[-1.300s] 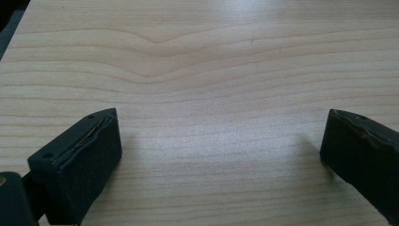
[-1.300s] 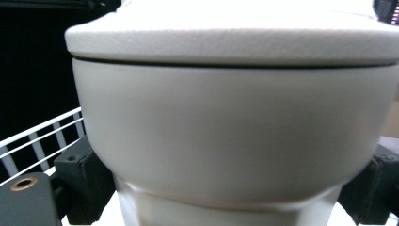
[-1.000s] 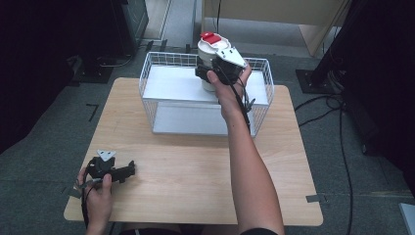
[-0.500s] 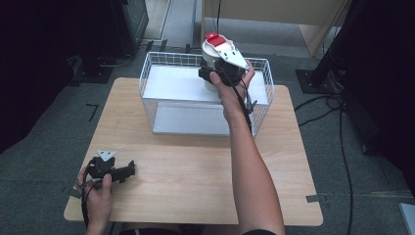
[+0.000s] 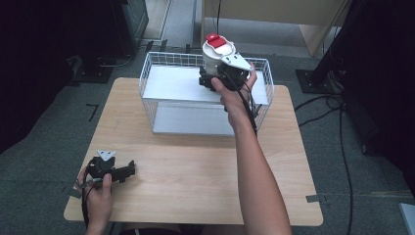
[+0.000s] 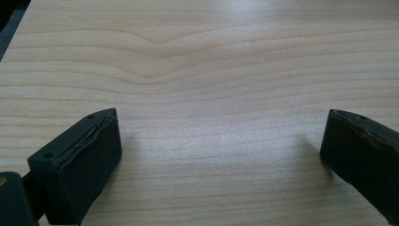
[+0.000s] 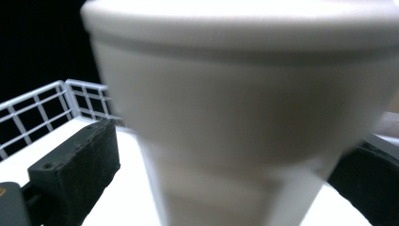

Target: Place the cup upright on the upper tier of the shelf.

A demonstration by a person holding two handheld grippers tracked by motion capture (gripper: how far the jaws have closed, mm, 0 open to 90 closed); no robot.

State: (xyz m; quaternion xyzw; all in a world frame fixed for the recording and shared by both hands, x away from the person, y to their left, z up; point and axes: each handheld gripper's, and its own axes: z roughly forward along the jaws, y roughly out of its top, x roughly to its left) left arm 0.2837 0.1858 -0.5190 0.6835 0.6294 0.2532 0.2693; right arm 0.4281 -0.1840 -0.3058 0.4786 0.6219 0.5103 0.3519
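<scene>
A white cup [image 5: 213, 58] with a red lid [image 5: 214, 40] hangs in the air over the back right part of a white wire basket [image 5: 145, 81]. My right gripper [image 5: 211, 74] is shut on the cup, and in the right gripper view the cup [image 7: 235, 94] bulks large and blurred between the two black jaws of that gripper [image 7: 221, 179]. My left gripper [image 5: 129, 171] rests on the wooden table [image 5: 195, 166] near its front left corner. In the left gripper view, that gripper [image 6: 221, 155] stands open with bare wood between its jaws.
The basket stands at the back middle of the table and holds a white shelf panel [image 5: 176, 83] with a lower white panel [image 5: 191, 120] in front. Cables [image 5: 337, 127] trail on the grey floor at the right. Dark stands flank the table.
My right gripper has carried the cup a little up and to the right above the basket. The left gripper has stayed in place.
</scene>
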